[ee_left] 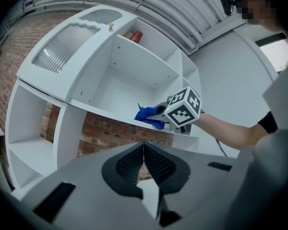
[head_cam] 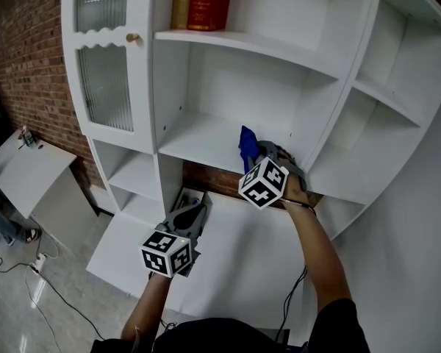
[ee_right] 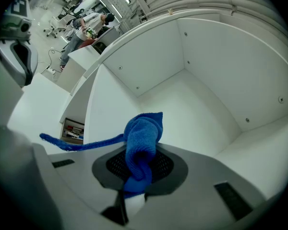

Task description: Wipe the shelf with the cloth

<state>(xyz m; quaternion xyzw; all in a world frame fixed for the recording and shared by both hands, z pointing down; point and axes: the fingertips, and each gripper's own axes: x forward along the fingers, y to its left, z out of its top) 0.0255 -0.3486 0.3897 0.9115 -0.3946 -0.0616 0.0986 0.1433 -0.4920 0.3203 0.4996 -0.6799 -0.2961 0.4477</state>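
There are two grippers and one cloth. The right gripper is clamped on the blue cloth, a soft terry piece bunched into a thick upright fold that pokes out past the jaws, with one thin tail trailing off to the side in the right gripper view. It sits at the front edge of the middle shelf, a smooth, flat white board inside a white shelf unit with a curved outline, the cloth just over the board. The left gripper hangs lower, in front of the compartment below and well apart from the cloth; its ribbed black pads are pressed together with nothing between them. Two books stand on the shelf above, one gold and one red, beside a door of ribbed glass with one small brass knob.
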